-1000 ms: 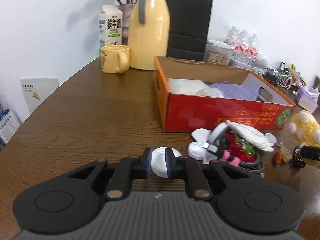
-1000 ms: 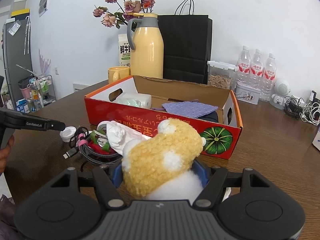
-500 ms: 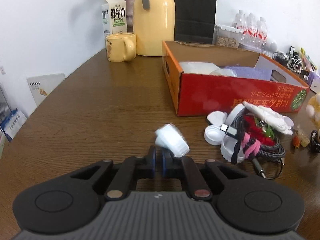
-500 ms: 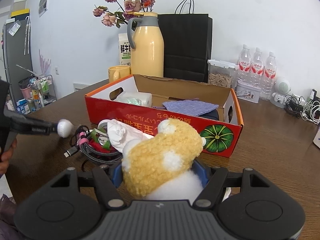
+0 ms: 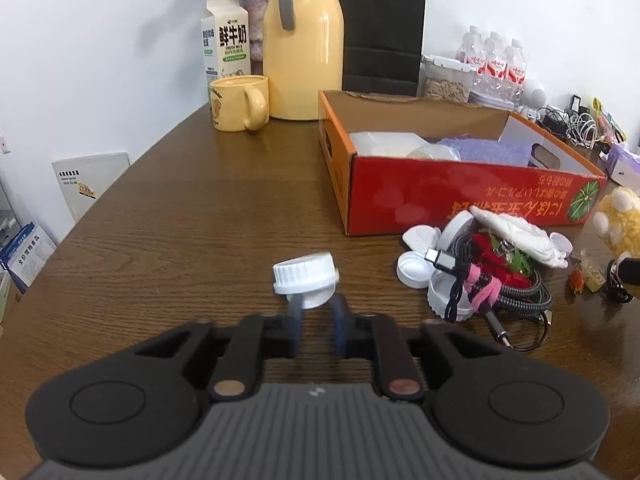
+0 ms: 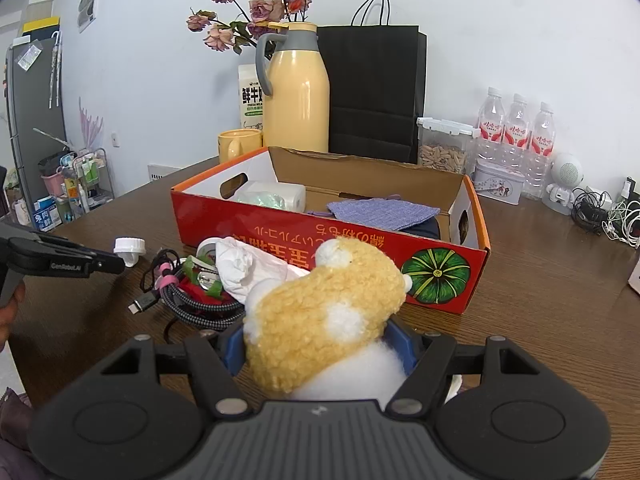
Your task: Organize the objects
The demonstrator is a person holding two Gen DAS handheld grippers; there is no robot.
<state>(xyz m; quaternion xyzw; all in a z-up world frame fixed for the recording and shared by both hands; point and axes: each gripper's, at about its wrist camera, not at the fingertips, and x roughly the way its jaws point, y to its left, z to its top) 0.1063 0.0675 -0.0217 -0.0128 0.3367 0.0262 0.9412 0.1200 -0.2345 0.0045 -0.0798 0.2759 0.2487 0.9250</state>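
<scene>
Brown wooden surface, cluttered beside a red box. Left gripper pinches a light, stiff white cap by its rim, lifted. Right gripper jaws squeeze a soft plush.

A white-walled room with a dark wooden table under even, soft light.

The wooden table showed a brown grain and a curved left edge, and a plain white wall rose right behind its far edge. Past the table's left edge stood a tall grey cabinet (papers stuck on its front), with a small wire rack of bottles beside it. A white outlet plate sat low on the wall, and a small framed picture hung high up. A white board leaned against the wall beyond the table's left edge.
</scene>
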